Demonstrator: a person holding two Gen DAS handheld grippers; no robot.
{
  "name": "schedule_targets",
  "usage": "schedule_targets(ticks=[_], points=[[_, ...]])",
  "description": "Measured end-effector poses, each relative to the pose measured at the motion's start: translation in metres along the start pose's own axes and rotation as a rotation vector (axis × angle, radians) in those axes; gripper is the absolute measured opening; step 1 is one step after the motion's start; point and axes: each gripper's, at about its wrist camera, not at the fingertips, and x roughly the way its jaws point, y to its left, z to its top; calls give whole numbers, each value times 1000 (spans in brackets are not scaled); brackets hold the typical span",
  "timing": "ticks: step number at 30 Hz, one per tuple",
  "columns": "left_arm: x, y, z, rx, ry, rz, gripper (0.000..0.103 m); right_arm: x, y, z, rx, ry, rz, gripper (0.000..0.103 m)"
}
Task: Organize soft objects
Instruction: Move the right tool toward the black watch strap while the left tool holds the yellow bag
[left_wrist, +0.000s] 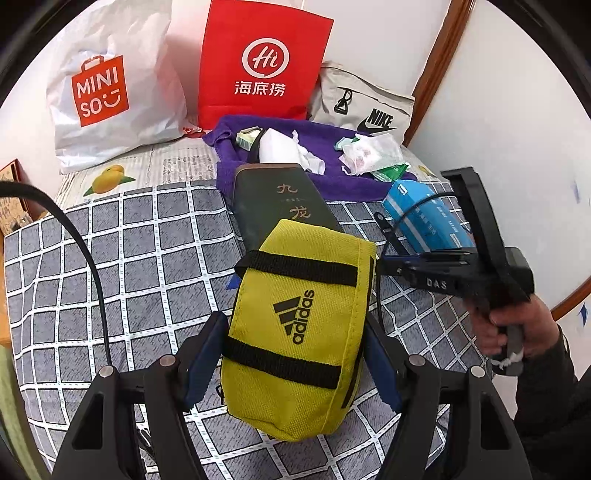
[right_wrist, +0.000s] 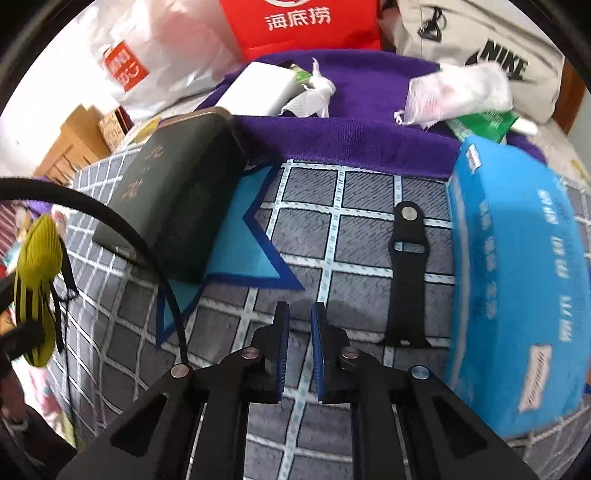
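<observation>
- Left gripper (left_wrist: 295, 365) clamps its jaws across the yellow woven Adidas pouch (left_wrist: 299, 332) on the checked bed cover (left_wrist: 147, 258), long axis running away from the jaws.
- Right gripper (right_wrist: 300, 350), just right of the pouch, jaws nearly shut on nothing.

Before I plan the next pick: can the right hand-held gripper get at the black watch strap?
Probably yes: the black watch strap lies bare on the checked cover, just right of the nearly closed right hand-held gripper; nothing covers it.
</observation>
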Motion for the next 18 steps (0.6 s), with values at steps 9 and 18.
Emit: schedule_targets(ticks=[9,18], points=[[2,0,0,7,6,-2,70,13,4,20,-28,-39,-214,42],[-3,1,-1,10,-7,-22,70,23,-13,29,136,-133,-260,52]])
